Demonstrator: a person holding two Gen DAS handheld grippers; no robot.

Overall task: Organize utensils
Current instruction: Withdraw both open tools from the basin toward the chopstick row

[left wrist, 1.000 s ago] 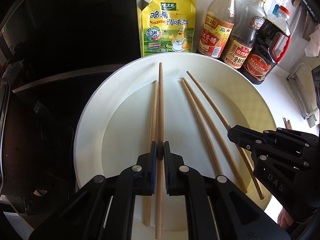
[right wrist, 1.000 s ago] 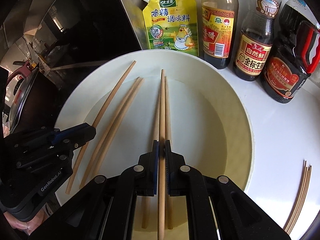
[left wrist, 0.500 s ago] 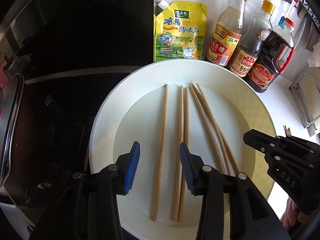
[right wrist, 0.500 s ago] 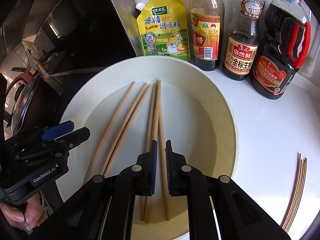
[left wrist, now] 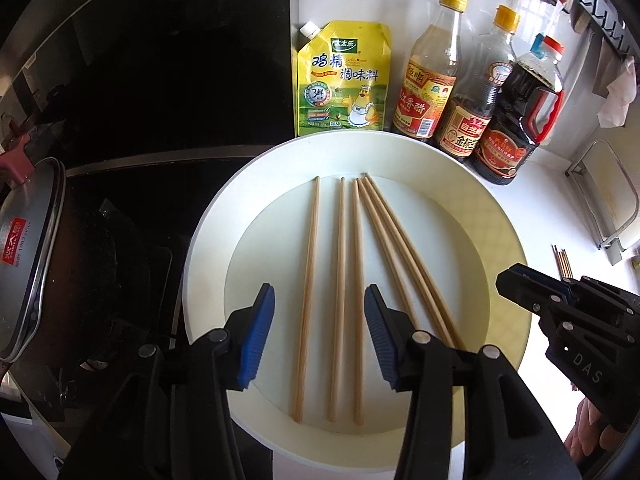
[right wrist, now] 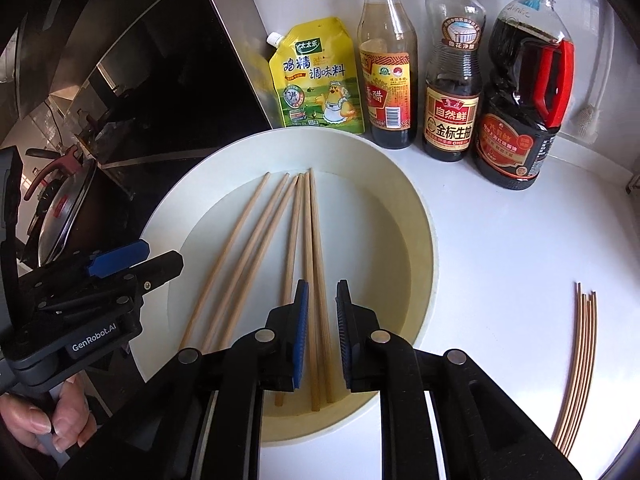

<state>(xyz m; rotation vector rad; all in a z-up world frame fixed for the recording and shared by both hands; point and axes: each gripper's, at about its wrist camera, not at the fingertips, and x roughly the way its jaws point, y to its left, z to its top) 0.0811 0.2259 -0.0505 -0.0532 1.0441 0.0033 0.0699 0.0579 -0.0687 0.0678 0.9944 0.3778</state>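
both grippers released the chopsticks (left wrist: 340,280) onto the plate (left wrist: 500,232); fingers apart, still opening

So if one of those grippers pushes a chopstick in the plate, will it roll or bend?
The chopsticks look like thin, straight wood, so probably stiff and light, unlikely to bend. They lie loose on the smooth white plate, so a nudge would likely slide or roll one into its neighbours. The plate's raised rim should probably keep them in.
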